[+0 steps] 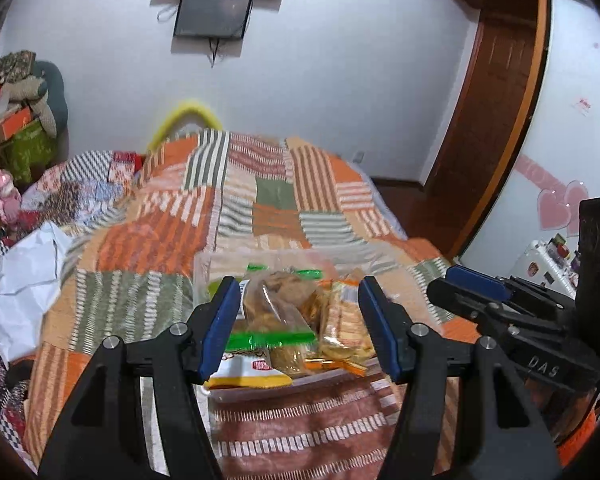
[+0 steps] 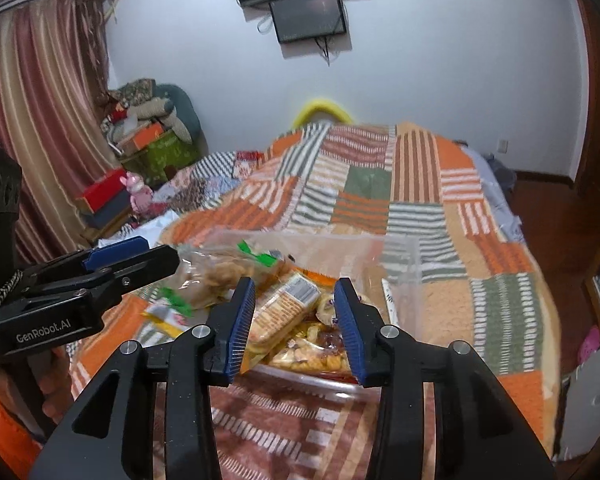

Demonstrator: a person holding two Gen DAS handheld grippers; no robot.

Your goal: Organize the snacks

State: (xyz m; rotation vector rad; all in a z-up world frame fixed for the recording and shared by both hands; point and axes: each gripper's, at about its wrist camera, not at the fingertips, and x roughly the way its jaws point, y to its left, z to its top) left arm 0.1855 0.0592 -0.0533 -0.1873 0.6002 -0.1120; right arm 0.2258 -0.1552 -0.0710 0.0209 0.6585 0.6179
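On the patchwork bed (image 1: 160, 240), the left claw (image 1: 298, 328) hovered wide and empty above the green-sealed snack bag (image 1: 276, 304). To its right, the right claw (image 2: 296, 328) hung narrower, gripping nothing, over packets in the clear container (image 2: 400, 256). Sorting seemed midway; next, probably, closing on one packet.

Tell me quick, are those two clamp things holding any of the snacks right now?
Left gripper: open, nothing held; the snack packets lie beyond its fingers.
Right gripper: open, nothing held, above the clear container of snacks.
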